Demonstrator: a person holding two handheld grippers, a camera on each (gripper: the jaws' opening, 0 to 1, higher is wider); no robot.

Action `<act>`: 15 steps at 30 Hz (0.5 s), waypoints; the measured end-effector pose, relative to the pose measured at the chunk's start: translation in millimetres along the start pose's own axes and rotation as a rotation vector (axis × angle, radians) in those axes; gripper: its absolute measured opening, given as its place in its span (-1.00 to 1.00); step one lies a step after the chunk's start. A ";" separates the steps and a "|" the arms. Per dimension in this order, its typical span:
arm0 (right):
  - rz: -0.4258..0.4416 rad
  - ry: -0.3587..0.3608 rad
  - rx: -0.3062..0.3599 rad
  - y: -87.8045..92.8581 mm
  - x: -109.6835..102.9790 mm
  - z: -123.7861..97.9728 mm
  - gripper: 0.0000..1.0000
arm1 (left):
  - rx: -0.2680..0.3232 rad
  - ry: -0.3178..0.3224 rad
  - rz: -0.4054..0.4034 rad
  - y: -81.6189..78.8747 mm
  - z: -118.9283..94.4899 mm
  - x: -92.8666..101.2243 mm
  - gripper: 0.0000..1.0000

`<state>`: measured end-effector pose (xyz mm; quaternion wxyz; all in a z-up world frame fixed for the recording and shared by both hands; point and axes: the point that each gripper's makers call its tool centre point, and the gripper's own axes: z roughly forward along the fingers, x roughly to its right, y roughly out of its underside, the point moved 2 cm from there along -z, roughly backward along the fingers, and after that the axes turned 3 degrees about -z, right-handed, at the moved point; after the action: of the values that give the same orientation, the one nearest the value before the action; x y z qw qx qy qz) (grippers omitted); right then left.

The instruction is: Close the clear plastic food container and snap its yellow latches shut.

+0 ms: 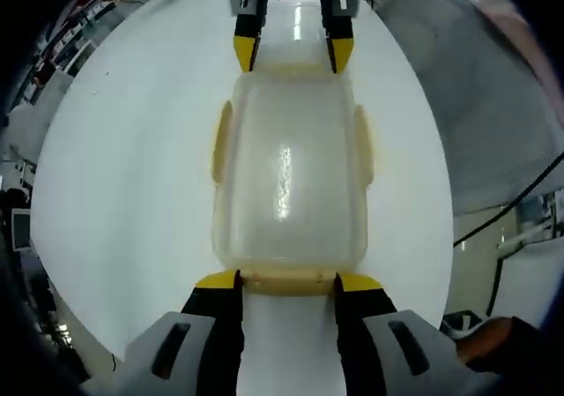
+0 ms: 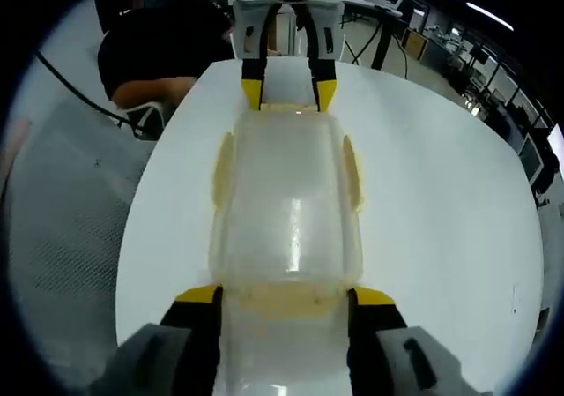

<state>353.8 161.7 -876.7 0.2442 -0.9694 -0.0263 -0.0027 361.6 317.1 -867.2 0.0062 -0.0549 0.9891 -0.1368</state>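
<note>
Now both tools, the left tool [image 1: 288,280] and right tool [image 2: 286,295], jaws apart, bracket the container [image 1: 289,180] end latches at six o'clock; next, press inward.

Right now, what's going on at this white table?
A person is working a clear plastic food container on the round white table with two handheld claws. The left claw sits open at one short end, its tips either side of the yellow latch there. The right claw does the same at the opposite end. The lid is on; the side latches look flat.
</note>
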 end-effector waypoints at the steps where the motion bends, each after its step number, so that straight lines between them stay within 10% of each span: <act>1: 0.005 0.006 0.029 -3.5 -2.5 4.9 0.59 | 0.004 0.001 0.002 -0.7 0.1 0.1 -0.21; 15: -0.045 -0.023 -0.001 2.8 6.3 -1.6 0.35 | -0.022 0.003 0.016 -0.7 1.3 -1.7 -0.24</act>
<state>360.3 158.8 -876.5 0.2434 -0.9686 -0.0508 0.0031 363.4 316.2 -868.3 0.0053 -0.0469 0.9909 -0.1261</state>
